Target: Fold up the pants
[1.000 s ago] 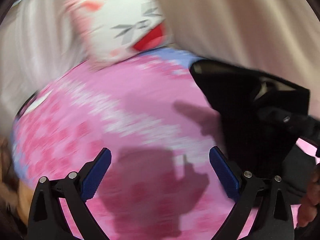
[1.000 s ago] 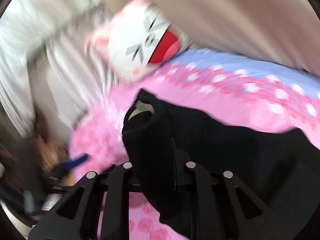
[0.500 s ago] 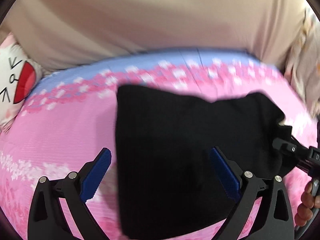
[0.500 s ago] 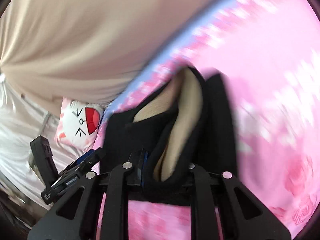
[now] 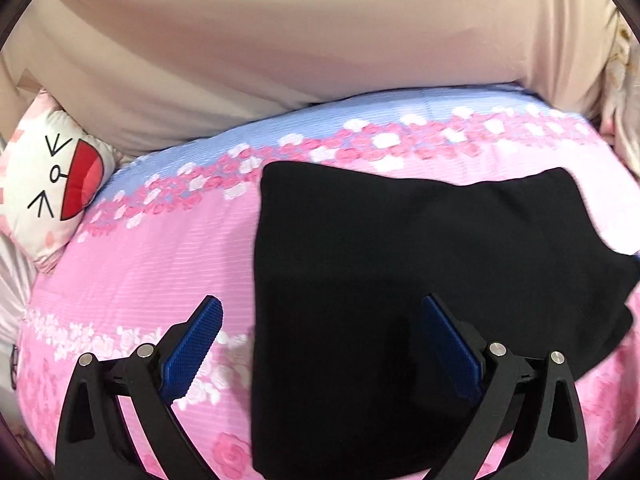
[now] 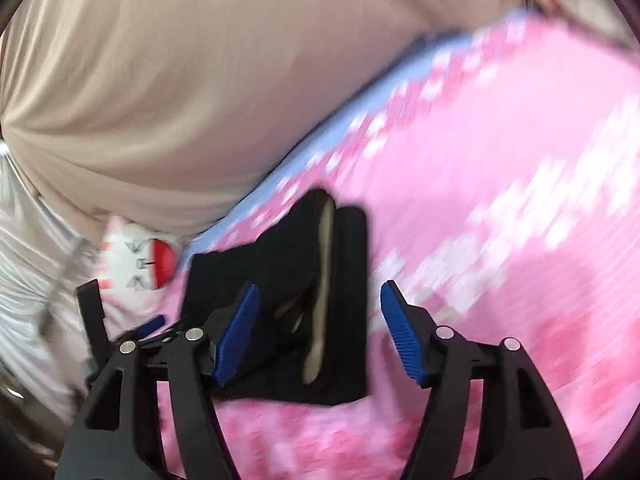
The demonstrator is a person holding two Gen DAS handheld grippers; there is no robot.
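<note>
Left gripper (image 5: 322,328): fingers spread wide, empty, above the pants' left edge.
Right gripper (image 6: 318,328): fingers apart, holding nothing, over the pants' beige-lined opening.
Pants (image 5: 420,300): black, flat on the pink floral bedspread (image 5: 152,264).
Cat-face pillow (image 5: 56,184): far left corner.
Beige curtain (image 5: 280,52): behind.

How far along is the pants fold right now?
Done: the black pants lie on the pink floral bedspread as a compact folded block, though the right edge is uneven. In hand: nothing; the left gripper and right gripper are both open above the cloth. Left: perhaps squaring that ragged side, or one more fold.
</note>
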